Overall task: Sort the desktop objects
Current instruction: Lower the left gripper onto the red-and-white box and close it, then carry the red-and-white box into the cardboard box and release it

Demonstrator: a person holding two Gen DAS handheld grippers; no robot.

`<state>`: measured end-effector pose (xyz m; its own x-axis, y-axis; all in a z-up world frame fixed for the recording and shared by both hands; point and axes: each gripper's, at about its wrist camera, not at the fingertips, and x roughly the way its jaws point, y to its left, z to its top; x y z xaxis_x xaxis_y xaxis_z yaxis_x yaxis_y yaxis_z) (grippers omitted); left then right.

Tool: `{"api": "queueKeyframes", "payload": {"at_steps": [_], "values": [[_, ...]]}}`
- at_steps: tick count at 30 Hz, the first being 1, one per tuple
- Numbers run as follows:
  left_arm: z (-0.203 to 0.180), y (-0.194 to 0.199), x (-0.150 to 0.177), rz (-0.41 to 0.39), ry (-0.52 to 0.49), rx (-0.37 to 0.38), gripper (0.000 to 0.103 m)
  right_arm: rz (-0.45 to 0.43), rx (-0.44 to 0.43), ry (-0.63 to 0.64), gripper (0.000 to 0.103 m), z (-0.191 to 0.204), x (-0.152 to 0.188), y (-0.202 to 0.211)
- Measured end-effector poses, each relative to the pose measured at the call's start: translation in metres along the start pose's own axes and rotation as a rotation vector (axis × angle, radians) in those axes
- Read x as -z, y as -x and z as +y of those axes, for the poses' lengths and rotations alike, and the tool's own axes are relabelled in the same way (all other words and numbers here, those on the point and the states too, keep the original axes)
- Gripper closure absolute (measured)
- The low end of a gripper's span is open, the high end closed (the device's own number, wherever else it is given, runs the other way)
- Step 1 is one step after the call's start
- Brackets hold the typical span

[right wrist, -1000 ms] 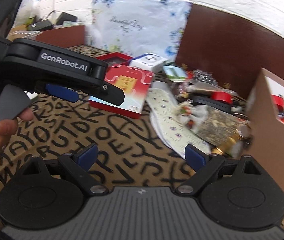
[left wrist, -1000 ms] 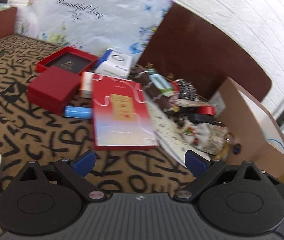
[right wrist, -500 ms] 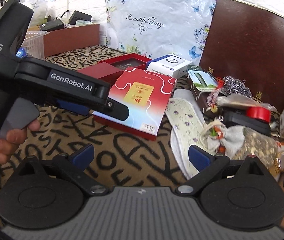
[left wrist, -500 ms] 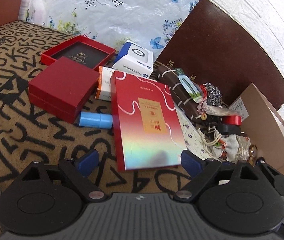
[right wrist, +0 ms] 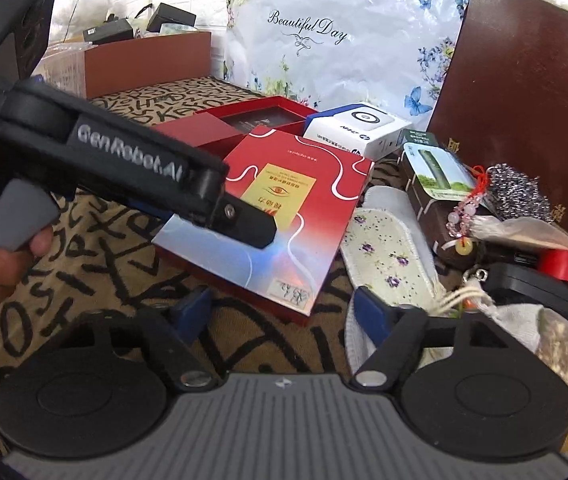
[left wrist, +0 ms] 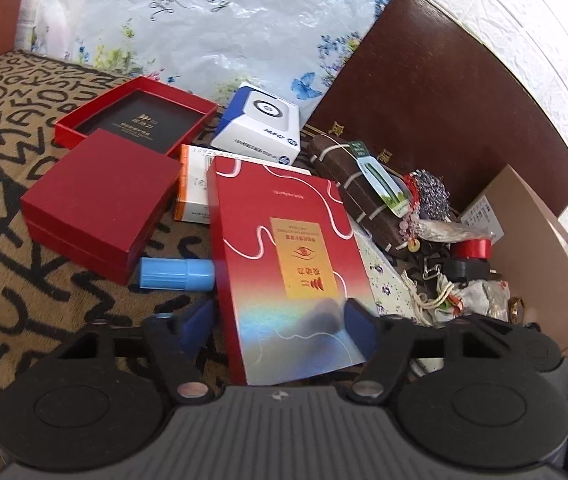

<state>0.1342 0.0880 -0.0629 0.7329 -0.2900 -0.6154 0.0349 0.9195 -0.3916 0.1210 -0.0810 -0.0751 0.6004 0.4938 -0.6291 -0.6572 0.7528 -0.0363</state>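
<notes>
A flat red box with a gold label and rainbow lower edge lies tilted on the letter-patterned cloth; it also shows in the right wrist view. My left gripper is open, its blue fingertips on either side of the box's near end. In the right wrist view the left gripper reaches over the box. My right gripper is open and empty, just short of the box's near corner. A closed red box, an open red box, a blue tube and a white-blue box lie nearby.
A heap of small items lies right of the box: a floral insole, a brown roll with a green tag, red tape, a black item. A cardboard box stands far right. A floral plastic bag leans behind.
My left gripper has moved forward and down until its fingers straddle the flat red box's near end. My right gripper has come closer to the box.
</notes>
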Motion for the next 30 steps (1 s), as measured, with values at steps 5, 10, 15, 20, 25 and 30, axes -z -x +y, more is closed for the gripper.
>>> {"api": "queueKeyframes", "payload": {"at_steps": [5, 10, 15, 20, 25, 30], "values": [[-0.002, 0.003, 0.002, 0.016, -0.016, 0.020, 0.041, 0.018, 0.007, -0.009, 0.052, 0.001, 0.002, 0.005], [-0.017, 0.015, 0.015, 0.066, -0.078, 0.067, 0.043, 0.048, 0.016, -0.006, 0.053, 0.006, 0.016, 0.030], [-0.028, 0.033, 0.041, 0.133, -0.123, 0.130, 0.043, 0.082, -0.001, -0.007, 0.055, 0.012, 0.041, 0.066], [-0.035, 0.037, 0.049, 0.137, -0.142, 0.108, 0.043, 0.080, -0.009, 0.011, 0.053, 0.021, 0.057, 0.088], [-0.032, 0.027, 0.039, 0.143, -0.113, 0.091, 0.037, 0.061, 0.023, 0.013, 0.039, 0.012, 0.054, 0.082], [-0.040, 0.018, 0.037, 0.138, -0.163, 0.087, 0.030, 0.057, 0.000, 0.029, 0.033, 0.010, 0.050, 0.068]]}}
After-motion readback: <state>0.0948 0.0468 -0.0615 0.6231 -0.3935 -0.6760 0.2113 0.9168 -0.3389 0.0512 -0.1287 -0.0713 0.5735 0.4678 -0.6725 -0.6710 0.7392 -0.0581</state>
